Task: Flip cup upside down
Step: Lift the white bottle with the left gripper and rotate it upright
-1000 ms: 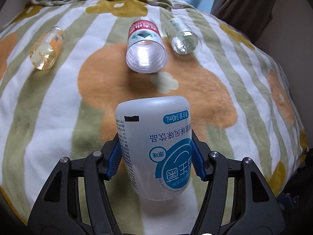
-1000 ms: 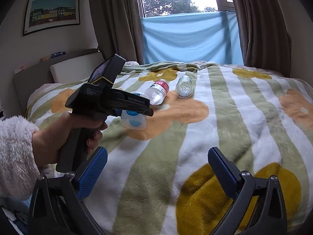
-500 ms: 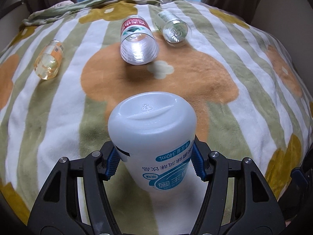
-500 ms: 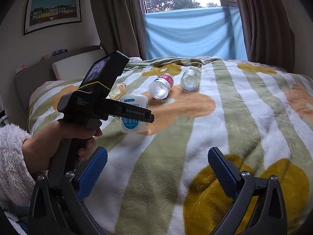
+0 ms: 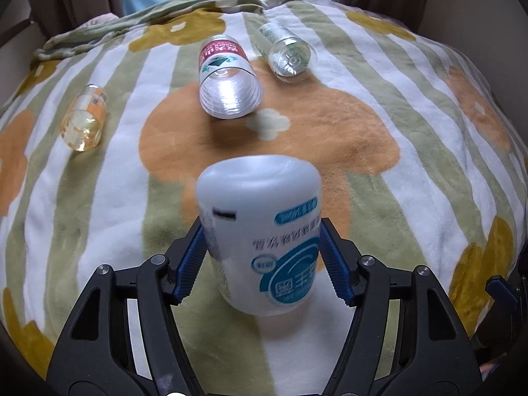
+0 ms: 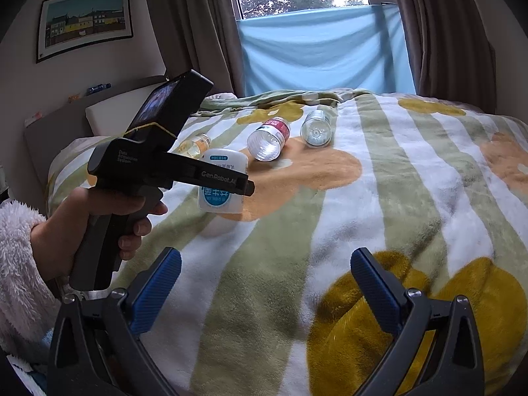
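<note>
A white plastic cup point(image 5: 260, 231) with a blue label is held upside down, its closed base on top and its print inverted. My left gripper point(image 5: 261, 225) is shut on the cup's sides with its blue pads point(image 5: 193, 257), low over the striped blanket point(image 5: 396, 115). From the right wrist view, the same cup point(image 6: 227, 161) shows behind the left gripper's black body, which a hand point(image 6: 109, 211) holds. I cannot tell whether the cup's rim touches the blanket. My right gripper point(image 6: 265, 257) is open over the blanket nearer the camera, with nothing between its fingers.
Beyond the cup, a clear bottle with a red label point(image 5: 227, 82) and a second clear bottle point(image 5: 287, 52) lie on their sides. A small yellowish cup point(image 5: 84, 118) lies at the left. The bed ends at curtains point(image 6: 204, 33) and a blue cloth.
The left gripper pitched down over the cup and came back up, keeping its hold; the cup looks blurred now. The right gripper stayed open and barely moved.
</note>
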Motion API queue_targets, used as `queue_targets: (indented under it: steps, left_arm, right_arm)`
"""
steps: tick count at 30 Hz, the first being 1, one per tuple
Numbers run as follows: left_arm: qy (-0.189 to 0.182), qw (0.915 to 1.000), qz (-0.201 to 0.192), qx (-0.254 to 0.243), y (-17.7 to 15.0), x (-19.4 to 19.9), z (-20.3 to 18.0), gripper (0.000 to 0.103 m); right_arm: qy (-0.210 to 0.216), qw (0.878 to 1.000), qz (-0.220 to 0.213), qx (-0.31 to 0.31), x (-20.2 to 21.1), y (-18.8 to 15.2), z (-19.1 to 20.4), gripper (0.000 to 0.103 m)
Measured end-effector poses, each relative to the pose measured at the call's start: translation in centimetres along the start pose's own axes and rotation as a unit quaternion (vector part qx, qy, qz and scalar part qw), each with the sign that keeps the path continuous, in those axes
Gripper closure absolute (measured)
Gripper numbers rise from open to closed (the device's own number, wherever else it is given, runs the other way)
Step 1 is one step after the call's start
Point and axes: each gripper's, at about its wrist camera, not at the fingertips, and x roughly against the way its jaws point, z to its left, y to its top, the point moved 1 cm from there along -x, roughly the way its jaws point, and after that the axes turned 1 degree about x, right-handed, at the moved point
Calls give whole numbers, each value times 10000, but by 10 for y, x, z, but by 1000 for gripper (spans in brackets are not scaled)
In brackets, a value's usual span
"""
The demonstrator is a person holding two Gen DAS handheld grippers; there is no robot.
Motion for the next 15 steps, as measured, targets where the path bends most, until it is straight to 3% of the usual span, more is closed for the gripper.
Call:
queue_targets:
  steps: [3, 15]
  left_arm:
    - [-155, 9997, 32, 186, -4, -3, 5, 45]
    - [-269, 9992, -37, 300, -17, 1, 7, 45]
  right_arm:
    - [5, 10000, -6, -18, 0, 0, 0, 0]
    - [24, 10000, -20, -17, 1, 1, 1, 0]
